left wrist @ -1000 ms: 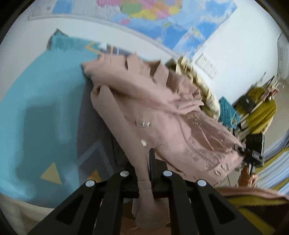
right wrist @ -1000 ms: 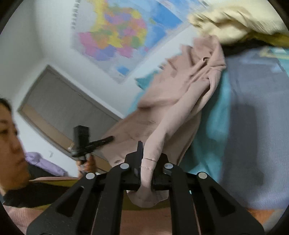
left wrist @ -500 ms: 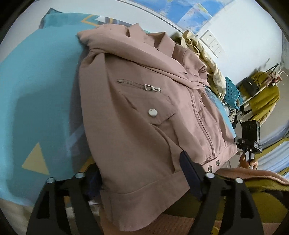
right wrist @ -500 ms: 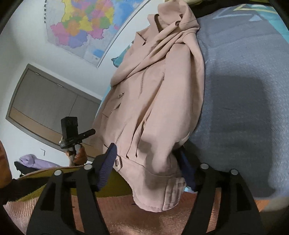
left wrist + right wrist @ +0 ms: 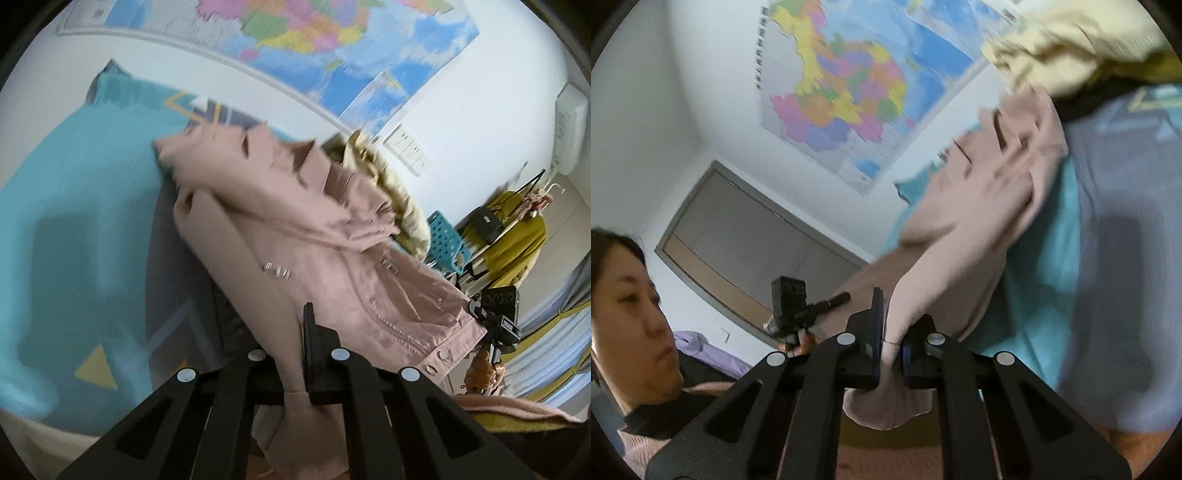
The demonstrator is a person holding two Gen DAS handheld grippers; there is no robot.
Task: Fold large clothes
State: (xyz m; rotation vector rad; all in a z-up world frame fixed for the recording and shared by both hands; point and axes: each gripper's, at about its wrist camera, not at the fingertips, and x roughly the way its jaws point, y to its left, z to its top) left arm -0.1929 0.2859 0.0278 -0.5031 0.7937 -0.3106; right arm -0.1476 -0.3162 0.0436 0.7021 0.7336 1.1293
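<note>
We've got the pink jacket (image 5: 317,258) pinched at both ends right now. Our left tongs (image 5: 301,354) are clamped tight on its hem edge, with a bit of fabric hanging down below the pads. Our right tongs (image 5: 888,350) are closing on the other corner of the hem, cloth squeezed between the pads and a cuff-like fold dangling underneath. The jacket stretches away from both grips, its collar end lying on the bed, on the teal bedspread (image 5: 74,206) with its grey panel and yellow triangle. The zipper and snap buttons show along the lower front in the left wrist view. Everything's a little motion-blurred.

From the left camera we can see the right tongs' camera block (image 5: 500,317) at the jacket's far corner. Past the collar there's a pile of cream clothing (image 5: 1071,40), and a colourful wall map (image 5: 857,85) hangs above the bed. In the right wrist view we see the person at the left edge, plus the left tongs' camera block (image 5: 788,302).
</note>
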